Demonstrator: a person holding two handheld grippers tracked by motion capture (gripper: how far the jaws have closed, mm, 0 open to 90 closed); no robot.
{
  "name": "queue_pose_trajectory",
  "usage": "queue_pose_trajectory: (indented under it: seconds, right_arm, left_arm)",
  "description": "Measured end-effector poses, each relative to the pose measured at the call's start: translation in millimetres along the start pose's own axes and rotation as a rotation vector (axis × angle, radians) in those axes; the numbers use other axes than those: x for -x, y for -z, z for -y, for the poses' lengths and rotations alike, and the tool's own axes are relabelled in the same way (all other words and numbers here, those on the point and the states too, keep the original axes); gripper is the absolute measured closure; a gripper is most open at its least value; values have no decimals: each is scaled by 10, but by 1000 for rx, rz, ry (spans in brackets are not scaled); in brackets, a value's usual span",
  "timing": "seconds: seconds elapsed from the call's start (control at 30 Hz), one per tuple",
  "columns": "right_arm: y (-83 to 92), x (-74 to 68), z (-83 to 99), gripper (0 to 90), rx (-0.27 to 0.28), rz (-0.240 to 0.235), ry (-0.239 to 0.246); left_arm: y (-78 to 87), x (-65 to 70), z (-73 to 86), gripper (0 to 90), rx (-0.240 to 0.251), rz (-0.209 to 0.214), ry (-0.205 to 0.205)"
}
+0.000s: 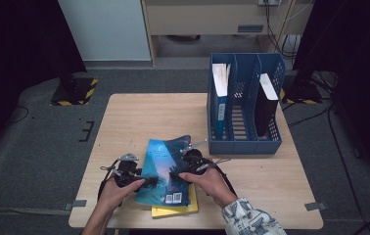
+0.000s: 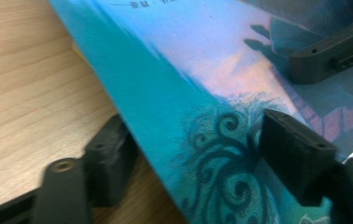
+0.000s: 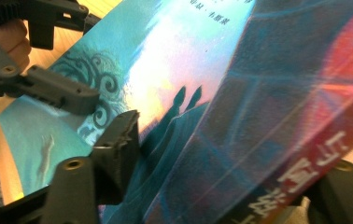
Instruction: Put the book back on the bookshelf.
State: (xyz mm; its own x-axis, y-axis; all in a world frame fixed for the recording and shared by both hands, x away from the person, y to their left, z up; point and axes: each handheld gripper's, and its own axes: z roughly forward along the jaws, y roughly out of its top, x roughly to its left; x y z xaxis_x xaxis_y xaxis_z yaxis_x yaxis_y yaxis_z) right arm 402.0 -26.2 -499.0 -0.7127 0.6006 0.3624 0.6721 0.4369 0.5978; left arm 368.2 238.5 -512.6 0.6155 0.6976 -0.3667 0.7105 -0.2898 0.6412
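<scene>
Both hands reach in from the near edge; left gripper (image 1: pixel 146 182) and right gripper (image 1: pixel 175 174) each clamp opposite edges of the blue book (image 1: pixel 166 169).

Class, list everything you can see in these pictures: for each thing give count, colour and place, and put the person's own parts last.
Table: one, light wood, centre of the high view.
File rack: one, blue, on the table's far right part.
Books in the rack: two, one blue with a white top edge, one black, standing upright in separate slots.
Teal book: one, teal and pink cover, near edge of the table, between both grippers.
Yellow book: one, yellow, under the teal book.
Left gripper: one, black, jaws around the teal book's left edge.
Right gripper: one, black, jaws around its right edge.
Hands: two, each holding a gripper.
</scene>
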Motion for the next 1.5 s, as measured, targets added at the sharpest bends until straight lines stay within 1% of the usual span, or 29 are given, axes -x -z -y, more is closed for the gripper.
queue_pose_trajectory:
  seconds: [0.13, 0.17, 0.2, 0.23, 0.3, 0.33, 0.37, 0.43, 0.47, 0.5, 0.53, 0.57, 0.6, 0.63, 0.67, 0.73, 0.77, 0.8, 1.03, 1.07, 1.2, 1.23, 1.3, 1.33, 1.37, 1.4, 1.43, 1.47, 1.5]
  right_arm:
    - [16, -24, -52, 412, -15, 8, 12]
    - [16, -24, -52, 412, -15, 8, 12]
    - [20, -30, -79, 428, -23, 7, 21]
    - [25, -41, -94, 438, -26, 10, 17]
    - [32, -50, -111, 452, -24, 14, 21]
    - [57, -56, -146, 487, -15, 11, 35]
    - [75, -65, -168, 500, -12, 11, 39]
    - [94, -74, -190, 513, -7, 10, 45]
    - [132, -85, -234, 539, 13, 16, 54]
    - [132, -85, -234, 539, 13, 16, 54]
    - [168, -94, -286, 563, 26, 15, 67]
    - [168, -94, -286, 563, 26, 15, 67]
    - [205, -116, -348, 586, 33, 21, 83]
    - [225, -133, -378, 596, 39, 24, 87]
    - [244, -145, -408, 604, 48, 28, 98]
    - [279, -163, -461, 623, 67, 33, 107]
    - [279, -163, -461, 623, 67, 33, 107]
    - [305, -170, -501, 635, 82, 39, 114]
    - [371, -176, -554, 640, 117, 44, 126]
    - [399, -177, -592, 639, 131, 47, 125]
    - [454, -202, -656, 650, 135, 51, 143]
    - [465, -208, -666, 657, 142, 52, 142]
    - [486, -214, -701, 670, 153, 58, 157]
    - [499, -219, -724, 676, 160, 64, 163]
    - [509, -223, -748, 682, 169, 71, 170]
    - [521, -223, -771, 687, 173, 78, 176]
    - [531, -216, -792, 690, 182, 85, 183]
    - [542, -206, -810, 693, 187, 92, 186]
    - [542, -206, -810, 693, 187, 92, 186]
  left_arm:
    - [38, 3, -16, 385, 0, -9, 5]
    - [53, 5, -21, 385, 4, -13, 7]
    - [79, 12, -30, 426, 8, -19, 17]
    - [92, 11, -36, 443, 9, -23, 15]
    - [106, 13, -41, 464, 10, -26, 17]
    - [142, 22, -56, 476, 20, -36, 19]
    - [161, 26, -63, 489, 32, -39, 23]
    - [188, 24, -71, 516, 39, -40, 22]
    - [241, 30, -95, 529, 58, -48, 17]
    - [241, 30, -95, 539, 58, -48, 17]
    - [291, 45, -128, 549, 67, -63, 5]
    - [291, 45, -128, 558, 67, -63, 5]
    - [343, 46, -170, 566, 69, -74, -10]
    - [343, 46, -170, 575, 69, -74, -10]
    - [398, 49, -218, 586, 77, -87, -20]
    - [441, 59, -270, 602, 81, -109, -37]
    - [441, 59, -270, 609, 81, -109, -37]
    - [461, 65, -312, 615, 86, -121, -46]
    - [505, 69, -369, 650, 98, -124, -60]
    - [518, 90, -394, 656, 99, -123, -74]
    - [550, 140, -447, 672, 109, -151, -102]
    - [561, 139, -462, 678, 113, -155, -103]
    - [567, 135, -484, 688, 117, -161, -101]
    - [581, 136, -548, 692, 118, -187, -118]
    - [581, 136, -548, 696, 118, -187, -118]
    - [588, 143, -616, 699, 129, -219, -142]
    - [588, 143, -616, 701, 129, -219, -142]
    - [583, 151, -680, 702, 139, -243, -169]
    - [583, 151, -680, 703, 139, -243, -169]
